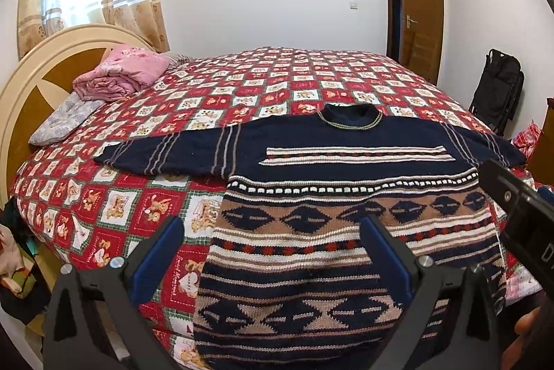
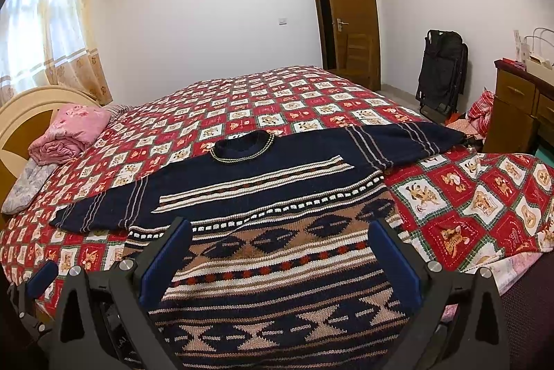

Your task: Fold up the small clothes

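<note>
Nearest, both tools hang over the hem end of the sweater, jaws spread wide, nothing between them. Left gripper sits above the sweater's left hem edge, one finger over the bedspread, the other over knit. Right gripper hovers over the lower body, toward the sweater's right side.

Sweater: lies flat, front up, on the bedspread, hem toward the cameras and hanging a little off the bed's near edge, collar away. Sleeves spread out to either side of the body.

Handling, as a judgement: thick knit, soft and floppy, moderately heavy for its kind. Will sag and stretch if lifted by one point. Rough surface, so not slippery; pads should bite well. Not fragile, though loops could snag.

Where to hold: pinch both layers at the edge. Likely a sleeve cuff or shoulder seam first, to bring the sleeves across the body; the hem corners after.

Beyond the sleeve on the left, a pink blanket by the headboard. Farther off, past the collar, a door.
</note>
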Action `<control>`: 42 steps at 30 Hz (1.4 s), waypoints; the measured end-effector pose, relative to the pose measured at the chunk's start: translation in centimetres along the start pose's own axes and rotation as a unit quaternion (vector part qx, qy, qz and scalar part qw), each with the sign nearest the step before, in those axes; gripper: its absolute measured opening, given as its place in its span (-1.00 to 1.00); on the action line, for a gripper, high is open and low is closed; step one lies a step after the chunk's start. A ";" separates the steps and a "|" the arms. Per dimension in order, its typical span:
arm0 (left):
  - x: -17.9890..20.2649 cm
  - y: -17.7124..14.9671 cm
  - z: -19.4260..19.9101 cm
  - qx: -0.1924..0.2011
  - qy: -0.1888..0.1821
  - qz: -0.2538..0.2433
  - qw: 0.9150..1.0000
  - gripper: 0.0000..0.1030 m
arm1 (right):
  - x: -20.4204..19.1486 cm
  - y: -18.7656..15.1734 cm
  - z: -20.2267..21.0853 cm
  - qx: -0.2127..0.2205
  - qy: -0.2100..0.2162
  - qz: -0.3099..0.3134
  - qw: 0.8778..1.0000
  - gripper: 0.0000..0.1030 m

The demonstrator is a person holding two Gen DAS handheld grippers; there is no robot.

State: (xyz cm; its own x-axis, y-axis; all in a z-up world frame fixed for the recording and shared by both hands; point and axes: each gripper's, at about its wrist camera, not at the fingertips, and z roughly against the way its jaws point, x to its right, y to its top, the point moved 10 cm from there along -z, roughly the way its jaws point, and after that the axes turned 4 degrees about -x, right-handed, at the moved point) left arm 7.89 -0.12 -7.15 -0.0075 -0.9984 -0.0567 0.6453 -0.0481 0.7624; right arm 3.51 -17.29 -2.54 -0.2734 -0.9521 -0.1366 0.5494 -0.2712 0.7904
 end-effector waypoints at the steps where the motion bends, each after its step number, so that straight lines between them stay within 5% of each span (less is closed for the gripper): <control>1: 0.0 0.0 0.0 0.000 0.000 -0.001 1.000 1.00 | 0.0 0.0 0.0 0.000 0.000 0.000 1.000 0.98; 26: 0.5 -0.6 -1.6 -0.021 -0.017 0.005 1.000 1.00 | 1.5 -0.2 -2.3 -0.024 0.001 -0.013 1.000 0.98; 38: 2.1 0.4 -7.5 -0.064 -0.056 -0.017 0.996 1.00 | 16.6 4.4 -8.0 -0.042 -0.038 -0.131 0.990 0.96; 42: 2.9 1.5 -8.4 -0.060 -0.057 -0.036 0.996 1.00 | 25.7 7.8 -11.1 -0.057 -0.066 -0.172 0.981 0.62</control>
State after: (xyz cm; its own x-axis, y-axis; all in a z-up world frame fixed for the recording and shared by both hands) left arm 15.25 -2.85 -11.55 -0.1400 -0.9897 -0.0291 0.7271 -0.1227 0.6755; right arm 9.55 -45.42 -6.48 -0.5549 -0.7763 -0.2992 0.4886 -0.5951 0.6380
